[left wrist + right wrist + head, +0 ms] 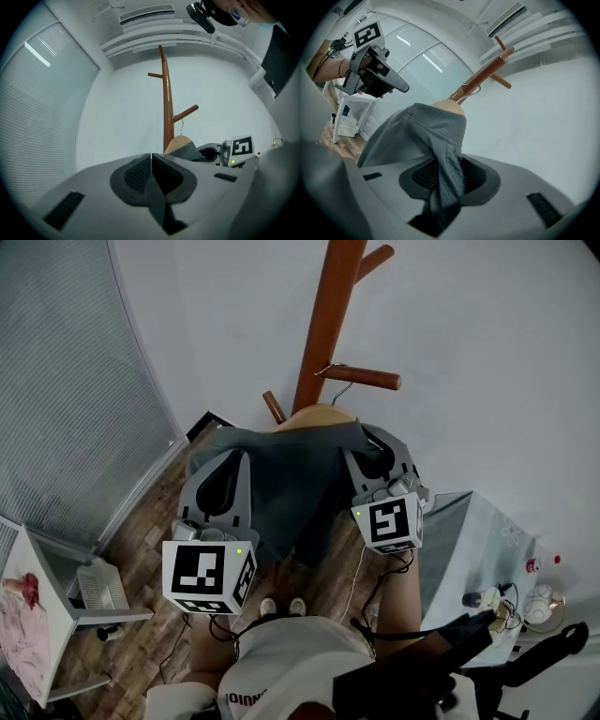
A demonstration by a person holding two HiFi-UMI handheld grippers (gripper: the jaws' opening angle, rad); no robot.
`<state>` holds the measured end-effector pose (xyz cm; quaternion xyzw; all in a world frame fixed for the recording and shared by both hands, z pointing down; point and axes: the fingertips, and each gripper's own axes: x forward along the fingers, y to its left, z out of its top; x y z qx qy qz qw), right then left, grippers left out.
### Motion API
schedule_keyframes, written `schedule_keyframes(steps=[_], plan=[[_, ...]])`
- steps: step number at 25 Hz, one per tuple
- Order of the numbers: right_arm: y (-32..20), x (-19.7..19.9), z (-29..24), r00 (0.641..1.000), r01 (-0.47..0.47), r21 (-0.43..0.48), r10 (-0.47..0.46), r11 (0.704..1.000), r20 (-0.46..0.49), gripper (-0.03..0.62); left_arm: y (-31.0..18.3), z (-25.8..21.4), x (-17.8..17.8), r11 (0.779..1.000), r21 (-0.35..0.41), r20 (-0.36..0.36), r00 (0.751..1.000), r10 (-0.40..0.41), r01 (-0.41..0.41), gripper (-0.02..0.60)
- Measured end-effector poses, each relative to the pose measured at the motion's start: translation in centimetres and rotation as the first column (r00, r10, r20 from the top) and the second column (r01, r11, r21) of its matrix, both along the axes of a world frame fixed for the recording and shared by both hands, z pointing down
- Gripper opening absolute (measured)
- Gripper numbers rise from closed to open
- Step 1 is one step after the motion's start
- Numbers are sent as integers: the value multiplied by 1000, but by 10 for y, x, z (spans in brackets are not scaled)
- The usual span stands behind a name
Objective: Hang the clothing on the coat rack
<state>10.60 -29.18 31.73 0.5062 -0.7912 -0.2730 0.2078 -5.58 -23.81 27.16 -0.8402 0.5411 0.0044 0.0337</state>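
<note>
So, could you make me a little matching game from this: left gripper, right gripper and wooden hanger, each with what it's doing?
1 left gripper
2 right gripper
3 wooden hanger

A hooked on a coat rack peg
B clamped on the grey garment
C jaws together, nothing between

Pairs: 1-C, 2-B, 3-A

Straight ahead of the left gripper [151, 157] jaws it's mostly open air up to the white wall [122, 112]. The only thing in the way is the coat rack [166, 108] pole, a bit right of dead ahead, with a peg [186, 113] poking out to the right and the hanger [179, 142] below it. Blinds [42, 103] close off the left side. The right gripper [449, 161] has the grey garment [426, 131] filling its jaws and blocking the way ahead, but it's clear to their right.
</note>
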Motion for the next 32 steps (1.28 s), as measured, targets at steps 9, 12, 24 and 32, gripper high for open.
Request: schedule_keyframes(steps=[9,12,24,32], plan=[[-1,-2,1,1000,13,-4,-13,1000,4,138,-5,-3,0,1000,17,-1,1000,-11,11,23],[-1,-2,2,1000,15,-1,-15,1000,15,152,-5,-4,1,1000,16,1,1000,-7,7,23],[4,3,8,999,34,-55,-35,998,-16,250,-11,2,5,1000,-8,-6,1000,4,-4,23],[18,10,12,999,51,-104,-50,993,12,262,-12,3,1,1000,-1,-15,1000,2,-2,23]])
